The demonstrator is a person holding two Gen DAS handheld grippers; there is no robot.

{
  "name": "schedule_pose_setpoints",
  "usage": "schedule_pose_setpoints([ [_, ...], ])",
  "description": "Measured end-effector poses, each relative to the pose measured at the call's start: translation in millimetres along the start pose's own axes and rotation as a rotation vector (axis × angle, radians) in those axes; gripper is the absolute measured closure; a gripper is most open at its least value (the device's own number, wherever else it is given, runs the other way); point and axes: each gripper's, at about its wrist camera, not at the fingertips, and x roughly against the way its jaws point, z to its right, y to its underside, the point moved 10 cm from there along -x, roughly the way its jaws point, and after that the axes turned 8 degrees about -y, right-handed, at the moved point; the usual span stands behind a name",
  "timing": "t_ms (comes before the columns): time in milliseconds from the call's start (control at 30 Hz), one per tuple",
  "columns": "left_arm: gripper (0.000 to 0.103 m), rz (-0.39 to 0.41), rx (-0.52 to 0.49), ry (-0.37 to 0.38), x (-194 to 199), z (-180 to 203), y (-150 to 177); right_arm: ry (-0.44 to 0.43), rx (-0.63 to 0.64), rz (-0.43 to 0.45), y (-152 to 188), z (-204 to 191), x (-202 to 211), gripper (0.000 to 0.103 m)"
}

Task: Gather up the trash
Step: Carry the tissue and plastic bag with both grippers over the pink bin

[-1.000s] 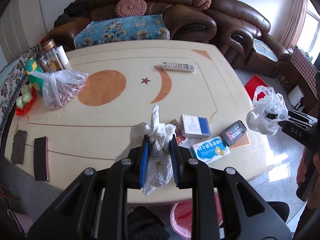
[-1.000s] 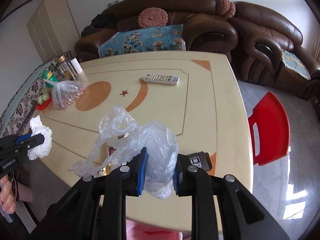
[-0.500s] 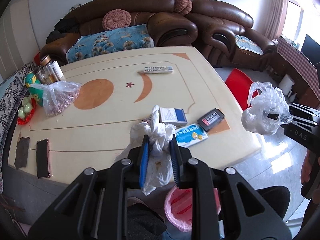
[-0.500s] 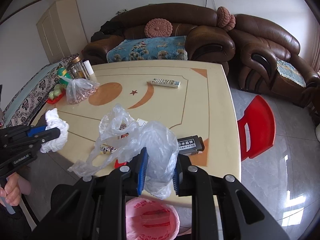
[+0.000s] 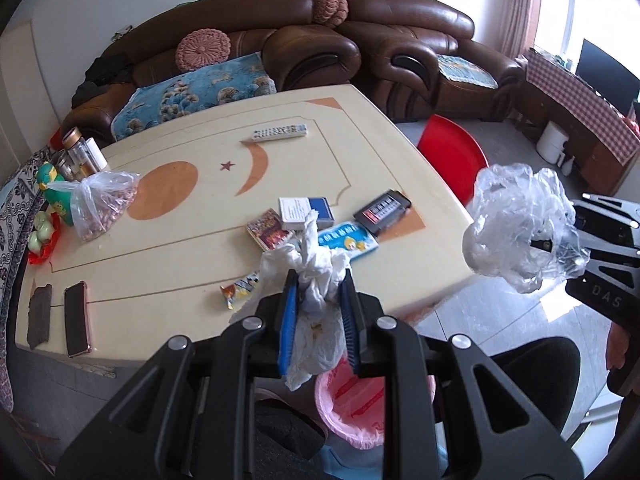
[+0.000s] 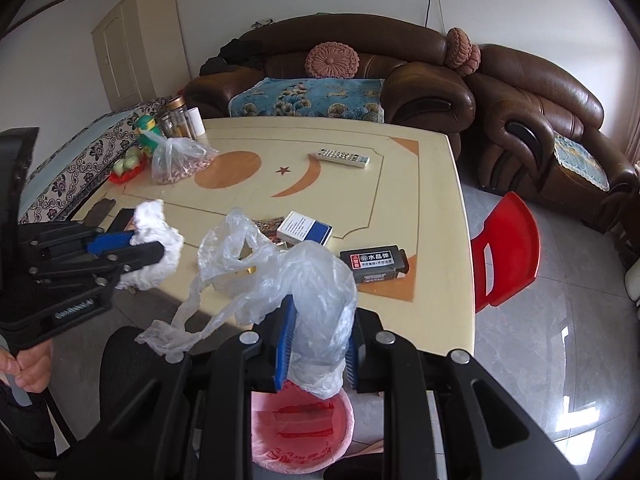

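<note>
My left gripper (image 5: 318, 280) is shut on a crumpled white plastic bag (image 5: 310, 264), held above the table's near edge; it also shows in the right wrist view (image 6: 154, 248). My right gripper (image 6: 318, 312) is shut on a clear plastic bag (image 6: 288, 276), which also shows in the left wrist view (image 5: 524, 232). A pink-lined trash bin (image 6: 302, 432) stands on the floor right below both grippers, also seen in the left wrist view (image 5: 352, 404). A small snack wrapper (image 5: 238, 290) lies on the table near the front edge.
The cream table (image 5: 360, 152) holds boxes (image 5: 306, 212), a black box (image 6: 374, 262), a remote (image 5: 280, 133), a bag of nuts (image 5: 102, 204), jars, and a phone (image 5: 76, 318). A red chair (image 6: 506, 246) stands at right. Brown sofas stand behind.
Both grippers have pulled back and risen from the table with their bags. The pink bin has come into view below them.
</note>
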Motion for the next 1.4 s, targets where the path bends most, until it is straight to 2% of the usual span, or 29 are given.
schedule_pose_setpoints([
  [300, 0.082, -0.011, -0.031, 0.032, 1, 18, 29, -0.002, 0.049, -0.029, 37, -20, 0, 0.081],
  [567, 0.082, -0.048, -0.040, 0.050, -10, 25, 49, -0.009, 0.034, -0.073, 63, -16, -12, 0.081],
  [900, 0.082, -0.130, -0.051, 0.069, -44, 39, 78, -0.001, 0.022, -0.126, 90, -11, -37, 0.081],
  [1100, 0.082, -0.154, -0.057, 0.087, -58, 47, 91, -0.011, 0.011, -0.148, 103, -10, -53, 0.081],
  [1400, 0.082, -0.225, -0.059, 0.105, -87, 59, 130, -0.029, -0.039, -0.212, 146, -3, -81, 0.081],
])
